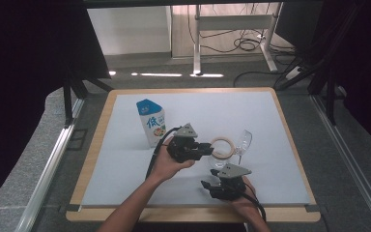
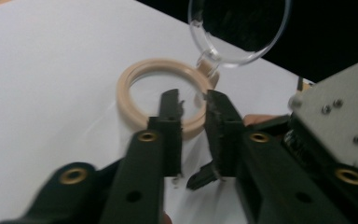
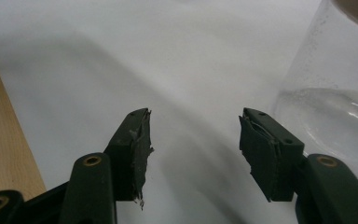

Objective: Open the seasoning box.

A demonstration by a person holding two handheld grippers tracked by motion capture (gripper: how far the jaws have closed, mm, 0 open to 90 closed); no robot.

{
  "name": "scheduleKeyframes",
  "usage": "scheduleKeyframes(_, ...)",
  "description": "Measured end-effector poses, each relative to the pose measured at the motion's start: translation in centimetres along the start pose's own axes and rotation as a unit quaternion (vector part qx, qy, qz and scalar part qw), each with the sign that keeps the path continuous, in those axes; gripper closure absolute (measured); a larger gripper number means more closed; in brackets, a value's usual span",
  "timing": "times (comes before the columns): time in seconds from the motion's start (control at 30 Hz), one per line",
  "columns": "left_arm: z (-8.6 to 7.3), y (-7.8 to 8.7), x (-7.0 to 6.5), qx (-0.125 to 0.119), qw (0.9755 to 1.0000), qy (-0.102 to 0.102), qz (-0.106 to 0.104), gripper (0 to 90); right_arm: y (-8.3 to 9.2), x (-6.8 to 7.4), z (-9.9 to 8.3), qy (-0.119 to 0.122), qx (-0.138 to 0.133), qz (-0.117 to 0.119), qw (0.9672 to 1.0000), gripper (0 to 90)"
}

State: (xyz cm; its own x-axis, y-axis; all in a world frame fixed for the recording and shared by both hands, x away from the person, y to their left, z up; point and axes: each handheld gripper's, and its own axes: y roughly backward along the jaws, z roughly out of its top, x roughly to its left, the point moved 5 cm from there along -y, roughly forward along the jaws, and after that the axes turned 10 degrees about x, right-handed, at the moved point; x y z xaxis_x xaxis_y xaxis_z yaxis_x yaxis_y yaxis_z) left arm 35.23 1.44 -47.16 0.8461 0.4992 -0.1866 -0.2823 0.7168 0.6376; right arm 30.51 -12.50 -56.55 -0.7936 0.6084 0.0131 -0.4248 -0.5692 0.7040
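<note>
left hand-held gripper [image 2: 193, 109]: jaws parted astride ring [image 2: 135, 88] rim | right hand-held gripper [image 3: 193, 135]: open, empty | glass [image 1: 243, 142]: empty

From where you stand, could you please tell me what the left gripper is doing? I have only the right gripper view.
Observer: The left gripper has its jaws astride the rim of a beige ring, with one jaw inside the hole.
Operator: What is the clear thing at my right edge?
Observer: A stemmed glass, tilted, just beside the ring.
Operator: Is anything else on the table?
Observer: A blue and white carton stands upright beyond the left gripper.
</note>
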Motion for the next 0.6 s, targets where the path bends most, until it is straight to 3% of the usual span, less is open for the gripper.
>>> scheduleKeyframes(0.2,-2.0,1.1,0.6,-0.004,1.0,0.006,0.004,51.6,-0.2,0.1,0.1,0.002,0.002,0.001,1.0,43.4)
scheduleKeyframes(0.3,-3.6,1.8,0.9,-0.002,0.9997,0.013,0.023,44.7,-0.4,0.3,0.2,0.005,0.002,0.001,1.0,42.9)
scheduleKeyframes(0.6,-7.2,3.7,2.2,-0.003,0.9983,0.031,0.05,37.7,-0.5,0.2,0.5,0.0,-0.001,-0.004,1.0,42.7)
